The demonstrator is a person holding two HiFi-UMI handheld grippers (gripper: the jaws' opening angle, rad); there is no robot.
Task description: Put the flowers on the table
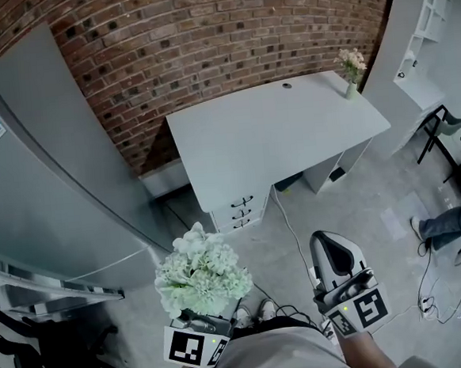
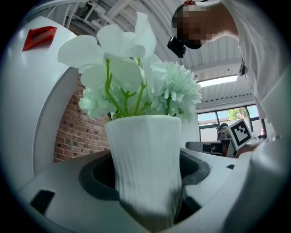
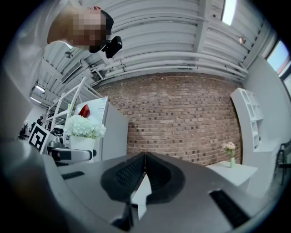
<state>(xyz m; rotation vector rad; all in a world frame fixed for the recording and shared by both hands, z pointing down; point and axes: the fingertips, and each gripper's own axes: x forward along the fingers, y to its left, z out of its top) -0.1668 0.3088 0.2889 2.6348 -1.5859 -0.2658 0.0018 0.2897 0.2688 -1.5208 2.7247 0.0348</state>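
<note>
Flowers (image 1: 203, 273) in vase (image 2: 145, 159) in left gripper (image 1: 200, 326), right gripper (image 1: 329, 241) alongside, table (image 1: 274, 136) ahead against brick wall (image 1: 204, 46).

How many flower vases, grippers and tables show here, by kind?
Flower vases: 2 (white ribbed vase, small green vase)
Grippers: 2 (left gripper, right gripper)
Tables: 1 (white table)
Total: 5

brick wall (image 1: 203, 38) rear | grey cabinet (image 1: 55, 177) left | white shelf (image 1: 428, 13) right | drawer unit (image 1: 236, 210) centre
</note>
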